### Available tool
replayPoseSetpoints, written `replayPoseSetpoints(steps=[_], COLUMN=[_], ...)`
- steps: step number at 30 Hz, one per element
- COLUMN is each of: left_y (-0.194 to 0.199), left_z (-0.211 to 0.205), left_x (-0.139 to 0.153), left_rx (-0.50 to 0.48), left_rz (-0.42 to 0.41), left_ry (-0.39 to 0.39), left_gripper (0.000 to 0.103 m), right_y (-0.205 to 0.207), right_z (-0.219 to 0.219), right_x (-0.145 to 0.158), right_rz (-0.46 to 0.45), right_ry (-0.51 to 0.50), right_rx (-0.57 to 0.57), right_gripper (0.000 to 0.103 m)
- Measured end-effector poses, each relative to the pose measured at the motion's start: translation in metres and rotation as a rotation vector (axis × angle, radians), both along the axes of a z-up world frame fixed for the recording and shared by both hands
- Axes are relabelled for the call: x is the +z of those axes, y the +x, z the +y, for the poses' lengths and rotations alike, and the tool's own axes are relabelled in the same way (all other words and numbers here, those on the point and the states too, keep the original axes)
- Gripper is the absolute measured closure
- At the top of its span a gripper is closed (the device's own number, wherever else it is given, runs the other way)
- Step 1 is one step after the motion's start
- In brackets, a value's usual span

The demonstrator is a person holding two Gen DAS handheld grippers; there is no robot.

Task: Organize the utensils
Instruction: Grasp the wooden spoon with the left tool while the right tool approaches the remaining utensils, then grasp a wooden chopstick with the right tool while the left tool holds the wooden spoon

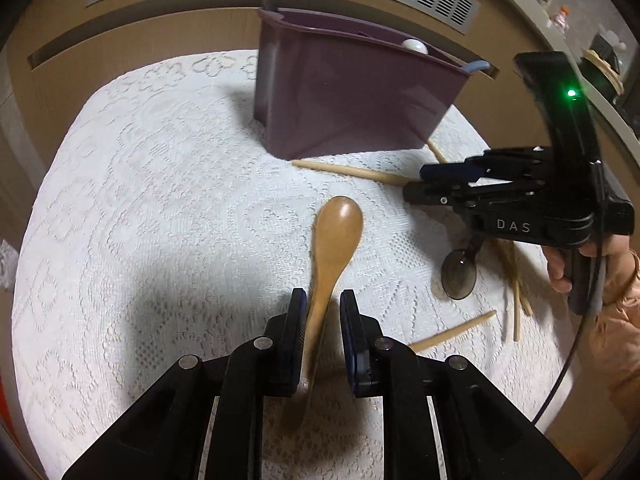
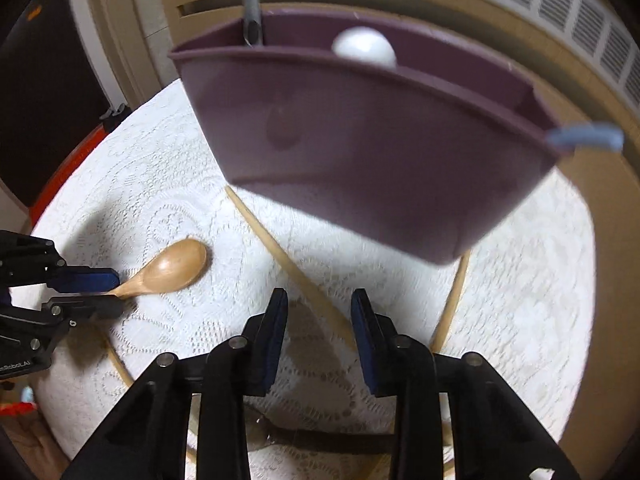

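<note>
L gripper [image 1: 323,300] clamped on wooden spoon [image 1: 334,240] handle, mid table [image 1: 160,200]. R gripper [image 2: 319,300] jaws apart, empty. Purple bin [image 1: 352,96] at far edge w/ utensils.

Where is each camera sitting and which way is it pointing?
Left wrist: on the left gripper, looking down at the spoon and bin; the right gripper and a hand show.
Right wrist: on the right gripper, looking down at the bin and chopsticks; the left gripper shows at left.
Shared: spoon, bin, lace cloth.
</note>
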State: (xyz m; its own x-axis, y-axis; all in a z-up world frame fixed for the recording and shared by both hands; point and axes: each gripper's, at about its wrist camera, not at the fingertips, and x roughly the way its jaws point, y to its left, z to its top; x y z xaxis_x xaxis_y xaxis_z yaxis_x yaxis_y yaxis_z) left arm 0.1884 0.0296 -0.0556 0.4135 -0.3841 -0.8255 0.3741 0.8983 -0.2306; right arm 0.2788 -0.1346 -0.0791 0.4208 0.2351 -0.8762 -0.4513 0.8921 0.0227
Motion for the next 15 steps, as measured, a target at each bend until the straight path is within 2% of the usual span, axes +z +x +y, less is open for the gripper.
replayPoseSetpoints(steps=[5, 12, 15], left_y=[0.013, 0.035, 0.044], left_z=[-0.011, -0.033, -0.041], left_x=[-0.001, -0.004, -0.006], left_rx=[-0.026, -0.051, -0.055], left_rz=[0.021, 0.001, -0.006], left_ry=[0.005, 0.091, 0.129], left_gripper=[0.084, 0.072, 0.071], right_y=[-0.018, -0.048, -0.061], right_z=[-0.010, -0.044, -0.054], right_x=[0.001, 0.007, 0.009], right_rz=[0.025, 0.018, 0.023], right_ry=[0.043, 0.092, 0.113], right_rx=[-0.021, -0.104, -0.117], right_gripper=[0.089, 0.098, 0.098])
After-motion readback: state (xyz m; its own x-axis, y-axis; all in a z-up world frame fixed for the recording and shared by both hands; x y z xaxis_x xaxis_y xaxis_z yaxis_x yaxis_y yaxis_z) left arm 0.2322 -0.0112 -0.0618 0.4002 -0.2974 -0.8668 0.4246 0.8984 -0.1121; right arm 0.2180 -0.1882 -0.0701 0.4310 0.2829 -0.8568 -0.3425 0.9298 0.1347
